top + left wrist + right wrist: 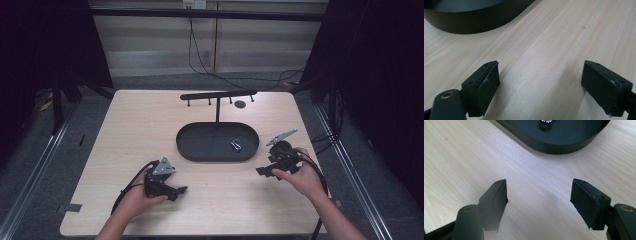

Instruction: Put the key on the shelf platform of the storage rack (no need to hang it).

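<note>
At frame centre of the high view, a black oval tray [200, 145] sits on the pale wooden table [135, 125]. Small shiny metal object [235, 145] lies inside the tray, toward its right end; too small to identify. Thin black post rises from the tray's far edge and carries a horizontal bar with short pegs, the rack [218, 95], above the tray in the frame. Small dark round spot [240, 104] on the table just right of the rack.

Left gripper [175, 190] at lower left of centre, held in the left hand [135, 197], low over the table, below and left of the tray, apart from it. Left gripper view: jaws spread wide, bare wood between them, tray wall [474, 23] at upper left.

Right gripper [262, 171] at lower right of centre, held in the right hand [300, 175], just right of the tray's right end. Right gripper view: jaws spread wide, nothing between them but wood; tray rim [554, 146] across the top, a shiny bit [545, 121] at the top edge inside it.

Cables [200, 55] trail over the grey floor beyond the table's far edge.
</note>
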`<state>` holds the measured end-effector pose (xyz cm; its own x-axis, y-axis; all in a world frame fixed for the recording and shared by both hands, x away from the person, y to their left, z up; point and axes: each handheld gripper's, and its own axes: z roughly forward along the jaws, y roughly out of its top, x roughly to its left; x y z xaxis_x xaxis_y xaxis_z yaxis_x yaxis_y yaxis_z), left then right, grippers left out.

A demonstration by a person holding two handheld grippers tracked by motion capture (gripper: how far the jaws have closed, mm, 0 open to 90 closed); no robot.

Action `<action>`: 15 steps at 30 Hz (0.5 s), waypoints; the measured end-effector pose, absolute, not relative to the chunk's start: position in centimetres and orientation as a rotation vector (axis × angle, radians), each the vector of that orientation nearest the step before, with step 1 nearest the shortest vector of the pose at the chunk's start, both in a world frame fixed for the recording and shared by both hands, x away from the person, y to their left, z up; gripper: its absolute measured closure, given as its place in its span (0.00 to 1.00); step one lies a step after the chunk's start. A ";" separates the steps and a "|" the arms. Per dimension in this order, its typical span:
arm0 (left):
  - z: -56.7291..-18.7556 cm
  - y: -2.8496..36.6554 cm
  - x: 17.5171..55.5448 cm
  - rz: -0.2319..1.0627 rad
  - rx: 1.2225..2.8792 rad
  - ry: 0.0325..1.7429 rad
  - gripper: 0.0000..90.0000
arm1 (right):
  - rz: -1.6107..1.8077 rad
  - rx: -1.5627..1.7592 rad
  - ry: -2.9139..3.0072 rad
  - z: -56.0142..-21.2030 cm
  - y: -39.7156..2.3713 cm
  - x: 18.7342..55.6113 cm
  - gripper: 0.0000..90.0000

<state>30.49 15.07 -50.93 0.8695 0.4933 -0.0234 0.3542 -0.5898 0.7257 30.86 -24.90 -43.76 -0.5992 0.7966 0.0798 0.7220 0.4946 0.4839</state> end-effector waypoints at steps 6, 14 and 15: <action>-50.9 15.1 30.5 0.228 2.259 0.607 0.16 | 0.719 1.329 2.580 -44.4 -25.3 30.2 0.33; -50.9 15.1 30.5 0.228 2.259 0.607 0.16 | 0.721 1.341 2.567 -44.7 -26.2 29.6 0.33; -50.9 15.1 30.5 0.228 2.259 0.607 0.16 | 0.725 1.335 2.566 -44.7 -26.3 29.6 0.33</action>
<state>30.50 15.08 -50.93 0.8705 0.4916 -0.0250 0.3538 -0.5896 0.7261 29.58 -26.29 -44.74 -0.5887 0.8044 0.0798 0.7271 0.4838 0.4871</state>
